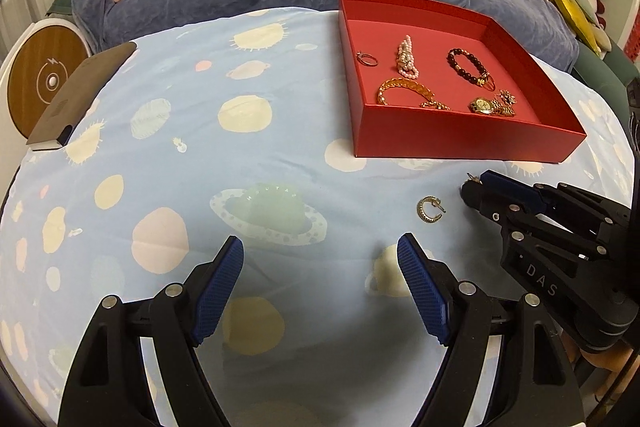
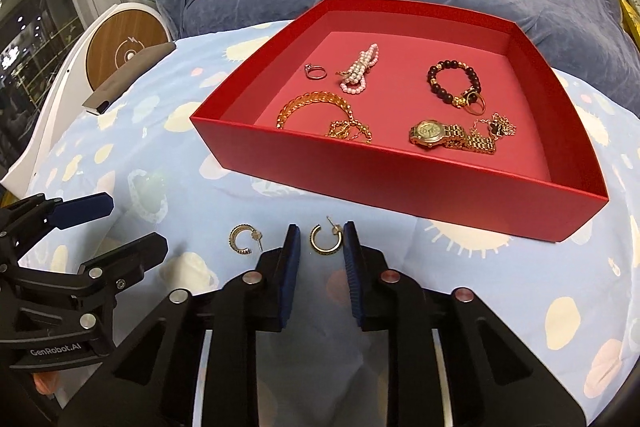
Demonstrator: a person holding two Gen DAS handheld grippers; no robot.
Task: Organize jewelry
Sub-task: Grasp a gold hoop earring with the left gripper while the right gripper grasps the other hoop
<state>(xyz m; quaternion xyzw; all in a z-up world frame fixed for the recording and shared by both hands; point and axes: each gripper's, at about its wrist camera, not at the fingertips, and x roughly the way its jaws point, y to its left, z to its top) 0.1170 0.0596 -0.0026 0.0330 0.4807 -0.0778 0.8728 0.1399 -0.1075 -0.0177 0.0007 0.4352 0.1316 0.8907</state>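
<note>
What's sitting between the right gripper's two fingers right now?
A gold hoop earring lies on the bedsheet between the right gripper's fingers, seen in the right wrist view. The jaws are partly closed around it, not clearly clamping.

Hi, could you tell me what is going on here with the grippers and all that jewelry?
A person with two handheld grippers is sorting jewelry into a red box on a patterned cloth. The box already holds a ring, pearls, a beaded bracelet, gold chains and a watch. Two hoop earrings lie outside. The right gripper brackets one earring, jaws not yet closed. The other earring lies beside it. The left gripper is open and empty.
</note>
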